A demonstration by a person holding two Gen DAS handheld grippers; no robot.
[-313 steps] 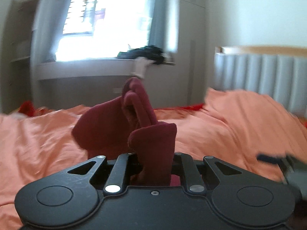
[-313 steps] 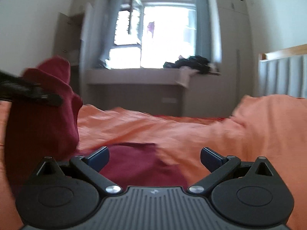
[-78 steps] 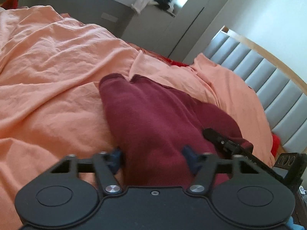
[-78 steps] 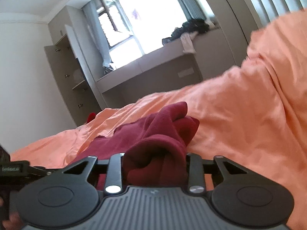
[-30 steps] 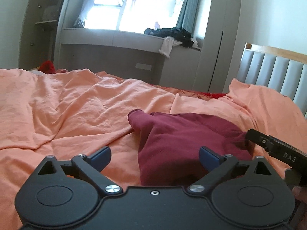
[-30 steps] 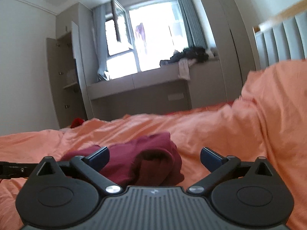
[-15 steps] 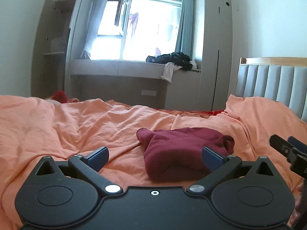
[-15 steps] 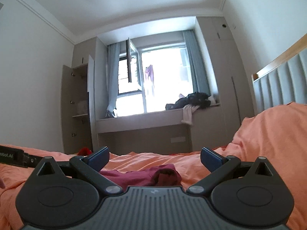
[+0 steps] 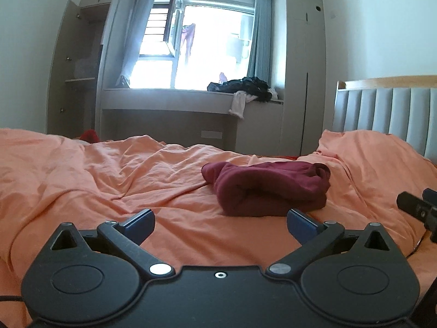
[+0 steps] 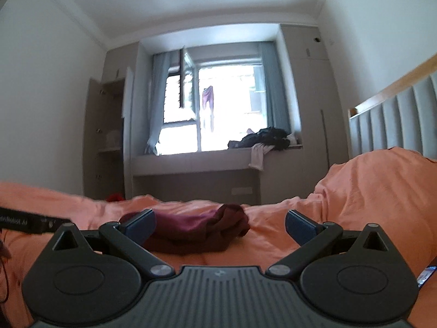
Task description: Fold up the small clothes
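A dark red garment (image 9: pixel 269 187) lies folded in a bundle on the orange bedsheet (image 9: pixel 109 180), ahead and slightly right of my left gripper (image 9: pixel 220 222). That gripper is open and empty, held back from the bundle. In the right wrist view the same garment (image 10: pixel 196 228) lies just beyond my right gripper (image 10: pixel 220 222), which is open and empty, held low over the sheet. The right gripper's tip also shows at the left wrist view's right edge (image 9: pixel 418 207).
A raised fold of orange bedding (image 10: pixel 377 191) lies to the right, with a grey padded headboard (image 9: pixel 387 109) behind it. A window ledge with dark clothes (image 9: pixel 243 86) and a cupboard stand beyond the bed. A phone (image 10: pixel 426 274) lies at the right wrist view's lower right edge.
Both grippers let go of the red garment and pulled back from it. It now lies folded on the sheet, farther from both grippers than half a second ago.
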